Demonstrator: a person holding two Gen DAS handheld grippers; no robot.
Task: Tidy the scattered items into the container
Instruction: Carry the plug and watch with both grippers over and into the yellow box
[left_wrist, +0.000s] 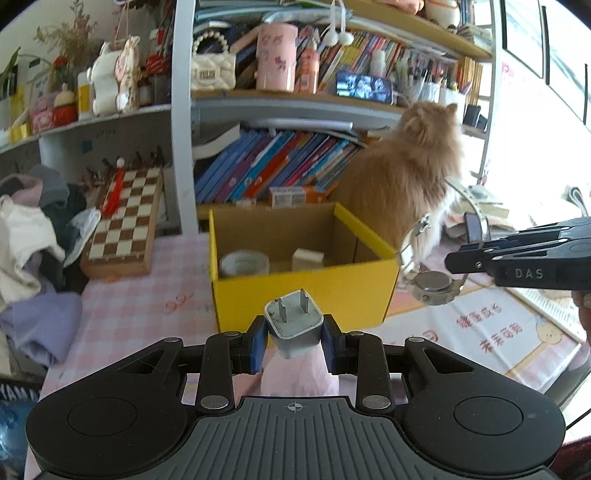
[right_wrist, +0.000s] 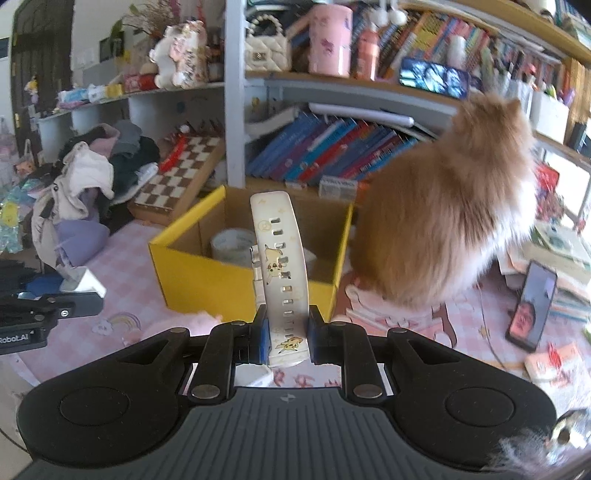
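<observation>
A yellow cardboard box (left_wrist: 306, 295) stands open on the pink checked table; it also shows in the right wrist view (right_wrist: 207, 275). Inside it lie a tape roll (left_wrist: 243, 263) and a small white block (left_wrist: 308, 258). My left gripper (left_wrist: 294, 341) is shut on a white plug adapter (left_wrist: 294, 325), prongs up, just in front of the box. My right gripper (right_wrist: 286, 338) is shut on a white cartoon-print watch strap (right_wrist: 279, 266) that stands upright before the box. In the left wrist view the right gripper (left_wrist: 452, 262) holds the watch (left_wrist: 434, 286) beside the box's right corner.
A fluffy orange cat (right_wrist: 443, 221) sits right behind the box's right side. A chessboard (left_wrist: 125, 218) and a clothes pile (left_wrist: 33, 229) lie at the left. A phone (right_wrist: 532, 306) leans at the right. Bookshelves (left_wrist: 280, 166) rise behind.
</observation>
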